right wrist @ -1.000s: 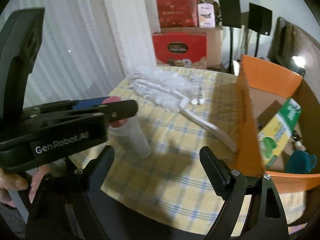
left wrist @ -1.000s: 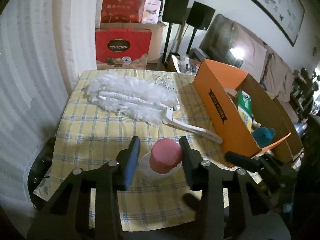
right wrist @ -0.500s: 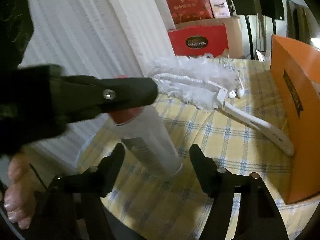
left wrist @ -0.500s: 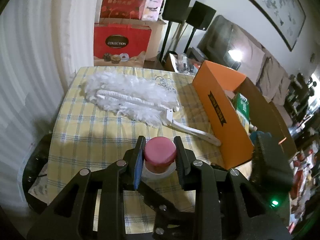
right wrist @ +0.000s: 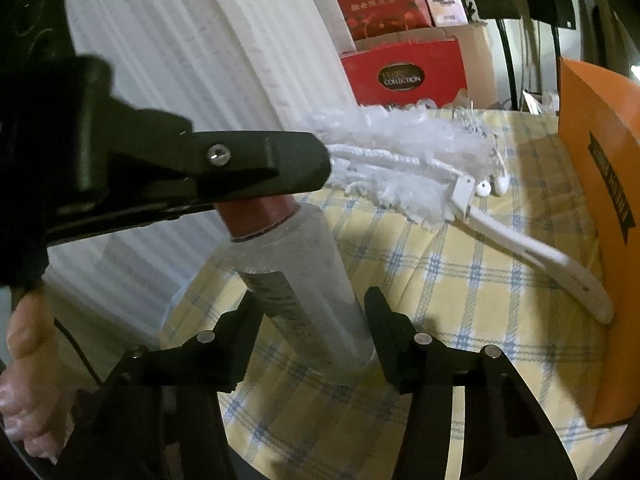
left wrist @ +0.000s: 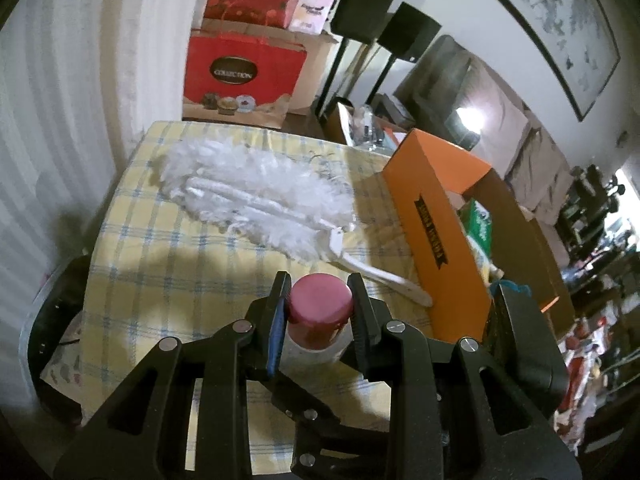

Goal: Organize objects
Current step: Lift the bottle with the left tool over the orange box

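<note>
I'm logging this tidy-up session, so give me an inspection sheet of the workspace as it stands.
Surface: table with a yellow checked cloth.
Job's things: clear bottle with a pink cap, upright; white duster lying flat, its handle reaching the orange box, which holds a green carton.
Clutter: white earbuds beside the duster.
Grippers: left hand-held gripper shut on the cap; right hand-held gripper closing around the bottle's lower body, contact unclear.
Cables: thin white earbud cord by the duster; dark cord below the hand.
Surroundings: white curtain, red gift bags, black speakers, sofa, framed picture.
</note>
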A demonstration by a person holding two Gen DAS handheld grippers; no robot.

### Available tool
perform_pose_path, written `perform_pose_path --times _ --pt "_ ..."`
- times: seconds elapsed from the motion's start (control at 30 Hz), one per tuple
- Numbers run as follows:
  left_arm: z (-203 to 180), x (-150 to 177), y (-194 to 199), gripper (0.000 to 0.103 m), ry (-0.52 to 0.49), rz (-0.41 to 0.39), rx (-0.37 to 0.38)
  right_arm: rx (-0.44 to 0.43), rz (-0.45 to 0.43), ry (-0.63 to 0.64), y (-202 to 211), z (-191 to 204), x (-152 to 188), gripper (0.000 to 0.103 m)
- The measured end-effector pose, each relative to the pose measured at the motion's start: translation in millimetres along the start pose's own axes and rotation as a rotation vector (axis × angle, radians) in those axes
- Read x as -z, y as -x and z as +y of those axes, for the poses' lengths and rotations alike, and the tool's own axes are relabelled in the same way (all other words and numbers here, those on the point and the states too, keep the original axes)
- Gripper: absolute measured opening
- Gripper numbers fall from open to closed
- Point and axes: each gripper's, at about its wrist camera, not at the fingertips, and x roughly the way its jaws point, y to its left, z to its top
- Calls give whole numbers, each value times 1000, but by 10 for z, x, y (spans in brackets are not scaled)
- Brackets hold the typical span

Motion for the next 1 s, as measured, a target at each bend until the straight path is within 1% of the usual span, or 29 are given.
perform_pose_path --times 0.13,0.27,0.4,0.5,0.6,0.67,0.73,0.87,1.0 --pt "-151 -108 59 26 -25 -5 18 10 -22 13 141 -5 -108 51" --pt "-329 -290 84 26 -27 5 67 37 -30 9 317 -61 -257 50" --pt "-567 -487 104 26 -44 14 120 49 -45 -12 564 -197 -448 49" --pt "-771 -641 60 26 -59 32 156 76 -25 -49 741 -322 -611 49" --pt "-985 -775 -5 26 -80 41 177 91 7 -94 878 -461 -740 49" --pt "-1127 -857 -55 26 -89 45 197 94 5 -105 981 -565 -820 49" --pt "-1237 -938 -121 26 -94 59 212 117 0 -97 1085 -660 -874 49" --pt "-1455 -1136 -376 26 -95 103 250 146 3 -112 1198 -893 -969 48" --pt "-1621 -1262 -636 26 -108 133 260 165 10 -135 1250 -1188 -1033 48"
